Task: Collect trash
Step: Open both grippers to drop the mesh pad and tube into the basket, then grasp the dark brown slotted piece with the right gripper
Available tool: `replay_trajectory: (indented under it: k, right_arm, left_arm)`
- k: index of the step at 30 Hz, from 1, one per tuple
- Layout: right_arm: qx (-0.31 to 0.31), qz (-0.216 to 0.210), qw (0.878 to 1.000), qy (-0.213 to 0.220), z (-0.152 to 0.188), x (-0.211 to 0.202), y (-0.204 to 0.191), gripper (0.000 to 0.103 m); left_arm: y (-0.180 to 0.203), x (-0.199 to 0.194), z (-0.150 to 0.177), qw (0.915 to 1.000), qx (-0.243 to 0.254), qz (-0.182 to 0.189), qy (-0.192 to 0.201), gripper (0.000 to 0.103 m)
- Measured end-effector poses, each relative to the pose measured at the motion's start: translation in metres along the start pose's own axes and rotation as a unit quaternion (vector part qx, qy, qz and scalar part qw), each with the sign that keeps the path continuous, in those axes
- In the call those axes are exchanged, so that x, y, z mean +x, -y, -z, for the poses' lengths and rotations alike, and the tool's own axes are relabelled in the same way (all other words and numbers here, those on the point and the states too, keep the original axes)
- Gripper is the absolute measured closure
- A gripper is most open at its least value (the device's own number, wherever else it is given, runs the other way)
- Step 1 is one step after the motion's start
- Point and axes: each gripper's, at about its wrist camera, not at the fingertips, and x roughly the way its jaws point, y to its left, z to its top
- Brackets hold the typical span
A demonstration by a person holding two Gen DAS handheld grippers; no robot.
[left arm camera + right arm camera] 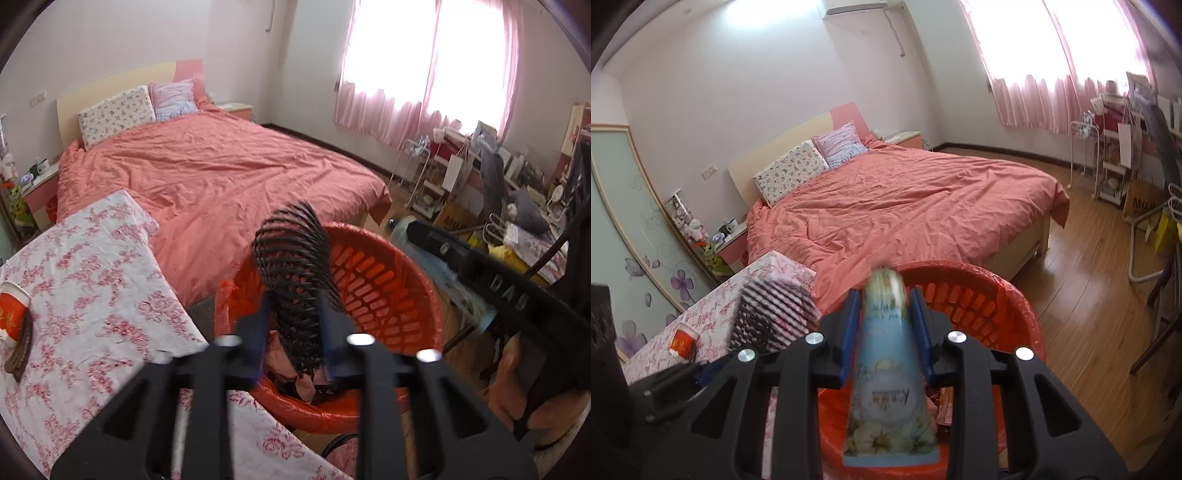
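A red slatted basket (pixel 424 284) lined with a red plastic bag stands on the floor beside the table, with pink scraps in its bottom. My left gripper (pixel 293 299) hangs over it, open. A black net sleeve (pixel 291 251) stands between its blue pads and reaches well past the fingertips, blurred. A gap shows at the left pad. My right gripper (pixel 884 299) is over the same basket (pixel 1015 295), shut on a light-blue flowered tube (pixel 886 369), cap end pointing away. The right wrist view also shows the net sleeve (pixel 772 317) at the left.
A table with a pink floral cloth (pixel 92 277) lies left of the basket, bearing a red paper cup (pixel 13 314). Behind is a bed with a salmon cover (pixel 221 166). A cluttered desk and chair (pixel 498 192) stand at the right on the wood floor (pixel 1089 295).
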Motion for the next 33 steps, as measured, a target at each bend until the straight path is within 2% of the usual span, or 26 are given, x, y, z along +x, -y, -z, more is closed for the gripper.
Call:
replay_trajectory:
  k: [2, 7, 9, 14, 17, 19, 21, 27, 33]
  right_arm:
    - [0.009, 0.001, 1.0, -0.005, -0.001, 0.008, 0.006, 0.061]
    - [0.005, 0.019, 1.0, -0.003, 0.004, 0.011, 0.006, 0.052]
    - [-0.005, 0.024, 1.0, -0.003, 0.007, 0.011, 0.001, 0.05]
    - [-0.037, 0.03, 0.999, 0.003, 0.012, 0.006, -0.026, 0.041]
    - [-0.064, 0.026, 0.998, 0.005, 0.016, 0.002, -0.048, 0.037]
    - [-0.079, 0.019, 0.997, 0.001, 0.021, 0.001, -0.064, 0.035]
    - [-0.093, 0.007, 0.996, -0.006, 0.027, 0.003, -0.083, 0.034]
    - [-0.14, -0.026, 0.989, -0.033, 0.054, 0.013, -0.153, 0.031]
    - [-0.176, -0.064, 0.98, -0.071, 0.094, 0.035, -0.233, 0.029]
  left_arm:
    - [-0.002, 0.005, 0.003, 1.0, -0.003, -0.006, -0.005, 0.049]
    - [-0.016, 0.007, 0.009, 0.9992, -0.015, -0.032, -0.019, 0.046]
    - [-0.025, 0.002, 0.012, 0.9986, -0.024, -0.043, -0.018, 0.042]
    - [-0.051, -0.019, 0.018, 0.9946, -0.037, -0.097, -0.005, 0.028]
    - [-0.076, -0.036, 0.027, 0.99, -0.044, -0.134, 0.0, 0.024]
    - [-0.098, -0.048, 0.036, 0.9856, -0.055, -0.16, 0.001, 0.023]
    - [-0.119, -0.06, 0.043, 0.9804, -0.07, -0.184, 0.001, 0.013]
    - [-0.189, -0.097, 0.076, 0.9589, -0.113, -0.26, -0.002, 0.01]
    - [-0.251, -0.131, 0.11, 0.9369, -0.158, -0.312, -0.006, 0.007]
